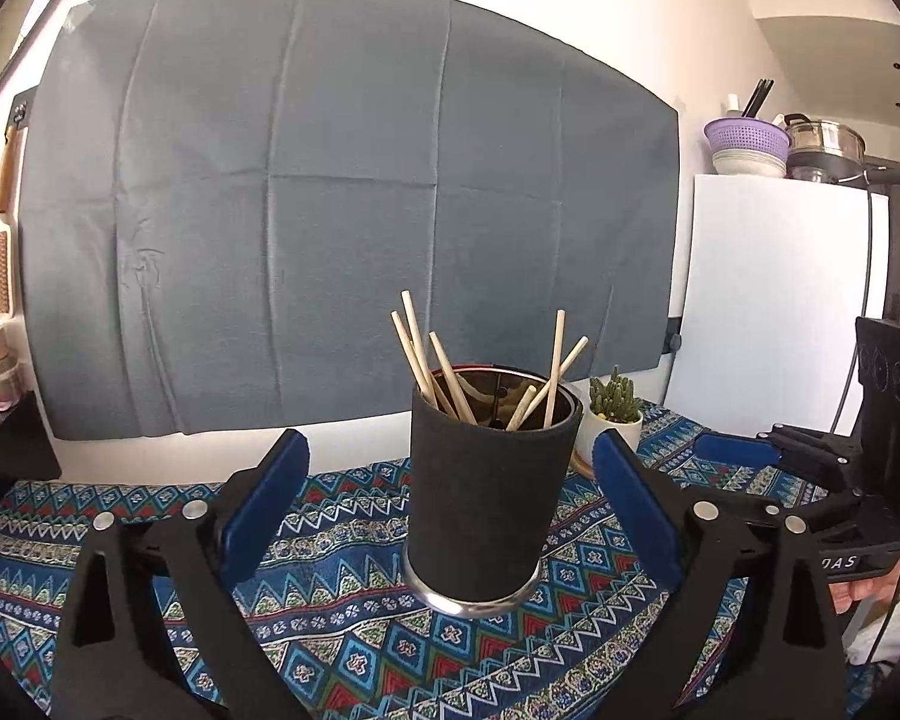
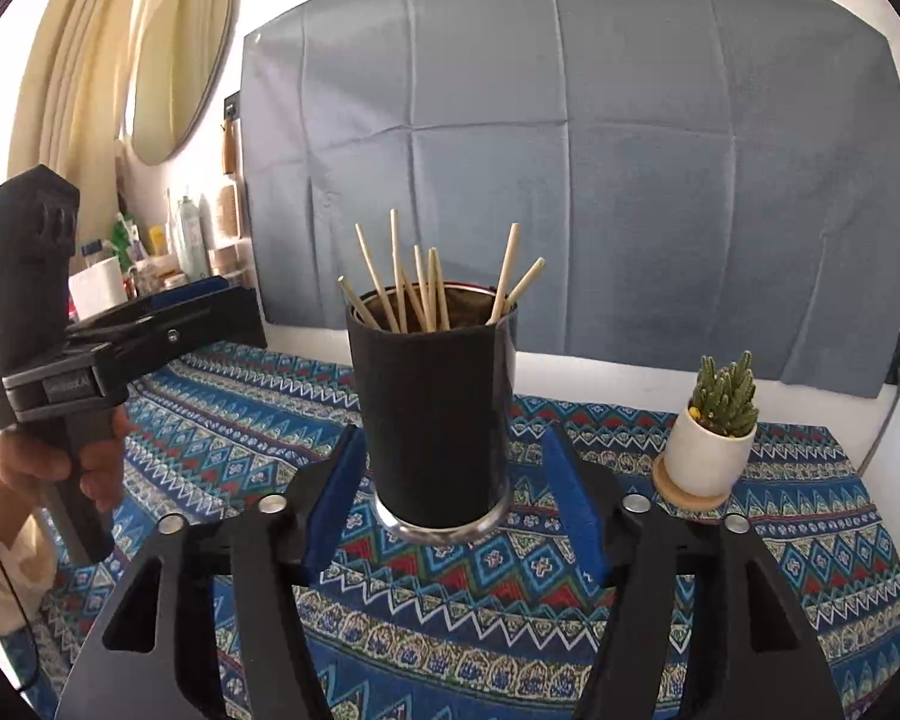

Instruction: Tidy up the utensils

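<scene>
Holder (image 1: 489,492) — dark sleeved cylinder with a bright metal base ring, standing upright near the middle of the bench (image 1: 342,618), which is covered by a blue, red and white patterned cloth. Contents: a loose bundle of pale wooden chopsticks (image 1: 426,366), tips fanned out above the rim at differing tilts, some leaning left and some right. Left claw (image 1: 450,504) — black frame with blue pads, jaws spread wide to either side of the holder and touching nothing; the holder sits between and just beyond the pads. Right claw (image 2: 450,510) — same build, jaws likewise spread, empty, with the holder standing between its pads in the right wrist view; whether the left pad grazes the holder wall cannot be told. Each claw appears at the edge of the other's view, gripped by a bare hand (image 2: 48,462). Small cactus (image 2: 726,396) in a white pot on a round wooden coaster, just beside the holder on its right. Backdrop: creased grey-blue cloth (image 1: 330,210) hung on the wall behind the bench.
</scene>
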### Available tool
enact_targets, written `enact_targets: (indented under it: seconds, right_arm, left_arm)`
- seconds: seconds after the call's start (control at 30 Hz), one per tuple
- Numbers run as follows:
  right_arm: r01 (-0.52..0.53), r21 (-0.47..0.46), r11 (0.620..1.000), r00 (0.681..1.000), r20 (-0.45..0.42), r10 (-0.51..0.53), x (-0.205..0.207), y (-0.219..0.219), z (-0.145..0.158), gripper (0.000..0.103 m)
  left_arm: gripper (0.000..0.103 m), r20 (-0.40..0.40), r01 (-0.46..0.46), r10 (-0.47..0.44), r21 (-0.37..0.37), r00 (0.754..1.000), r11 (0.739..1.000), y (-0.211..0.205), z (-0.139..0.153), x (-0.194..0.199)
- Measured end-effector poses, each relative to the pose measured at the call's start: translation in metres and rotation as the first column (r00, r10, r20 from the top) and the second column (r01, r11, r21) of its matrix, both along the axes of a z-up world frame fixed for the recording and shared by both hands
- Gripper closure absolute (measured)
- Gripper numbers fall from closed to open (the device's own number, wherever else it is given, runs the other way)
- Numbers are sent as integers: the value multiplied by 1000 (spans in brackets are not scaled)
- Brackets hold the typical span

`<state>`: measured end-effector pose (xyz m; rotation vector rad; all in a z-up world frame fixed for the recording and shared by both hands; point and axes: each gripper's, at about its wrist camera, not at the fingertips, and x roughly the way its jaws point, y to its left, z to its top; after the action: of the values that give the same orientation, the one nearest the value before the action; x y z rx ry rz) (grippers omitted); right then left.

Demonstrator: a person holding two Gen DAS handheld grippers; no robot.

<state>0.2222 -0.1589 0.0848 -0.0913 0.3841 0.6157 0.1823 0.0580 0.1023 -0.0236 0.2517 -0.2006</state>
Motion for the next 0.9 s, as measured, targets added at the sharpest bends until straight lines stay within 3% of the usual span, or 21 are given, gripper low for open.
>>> enact_targets:
  seconds: [0.17,0.3,0.8,0.9]
  right_arm:
    - [20,16,1000,1000,-5,-20,-29,-18,-6,25]
    - [16,21,1000,1000,-9,-16,-55,-28,-12,19]
    - [60,-16,998,998,-36,-61,-138,-47,-53,10]
    - [94,4,996,994,-53,-93,-147,-52,-59,8]
  left_arm:
    - [6,-17,-19,20,29,1000,999,-10,-5,-27]
    - [6,-39,-22,24,42,999,999,-18,-13,-50]
    - [6,-151,-65,78,89,985,994,-43,-49,-125]
    - [6,-202,-20,27,40,979,999,-43,-57,-137]
